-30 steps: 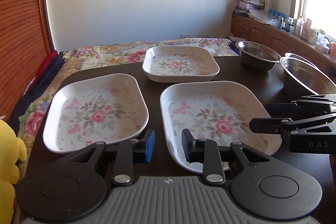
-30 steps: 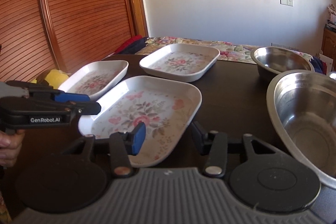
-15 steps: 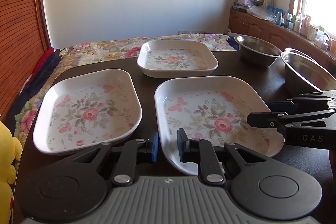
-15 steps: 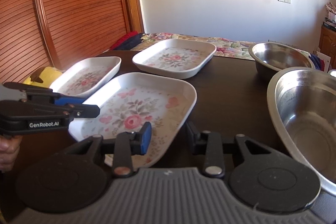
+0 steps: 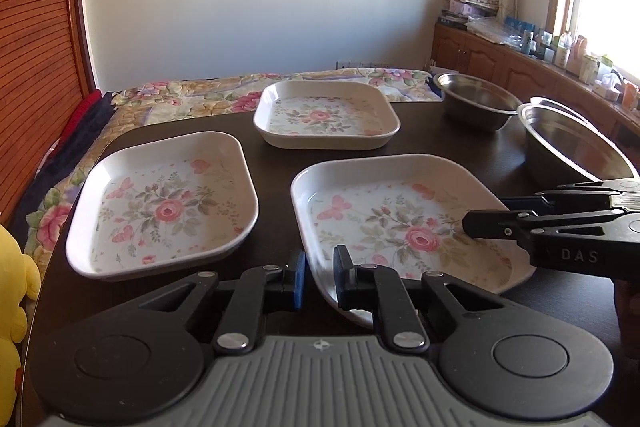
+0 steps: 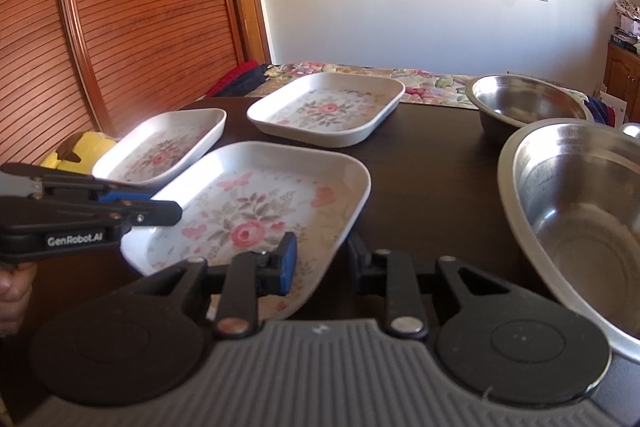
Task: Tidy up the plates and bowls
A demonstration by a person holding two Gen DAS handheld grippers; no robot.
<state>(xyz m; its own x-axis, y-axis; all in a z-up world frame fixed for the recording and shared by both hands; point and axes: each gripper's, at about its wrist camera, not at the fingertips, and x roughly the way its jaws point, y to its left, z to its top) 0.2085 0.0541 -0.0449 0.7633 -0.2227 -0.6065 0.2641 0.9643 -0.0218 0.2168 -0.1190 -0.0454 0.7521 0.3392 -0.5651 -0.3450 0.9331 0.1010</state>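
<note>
Three white floral plates lie on the dark table: a near plate [image 5: 404,223] [image 6: 256,211], a left plate [image 5: 164,207] [image 6: 168,151] and a far plate [image 5: 326,115] [image 6: 328,107]. My left gripper [image 5: 319,277] has closed on the near plate's left front rim. My right gripper [image 6: 320,259] straddles the same plate's right front corner with its jaws apart. Each gripper shows from the side in the other's view: the right gripper [image 5: 472,221] and the left gripper [image 6: 174,213].
Two steel bowls stand at the right: a small one [image 5: 476,101] [image 6: 524,103] at the back and a large one [image 5: 576,147] [image 6: 576,203] nearer. A yellow plush toy [image 5: 12,291] sits off the table's left edge. A flowered bedspread [image 5: 192,99] lies beyond the table.
My left gripper's jaws have narrowed onto the near plate's rim. My right gripper has moved in over the plate's right front corner.
</note>
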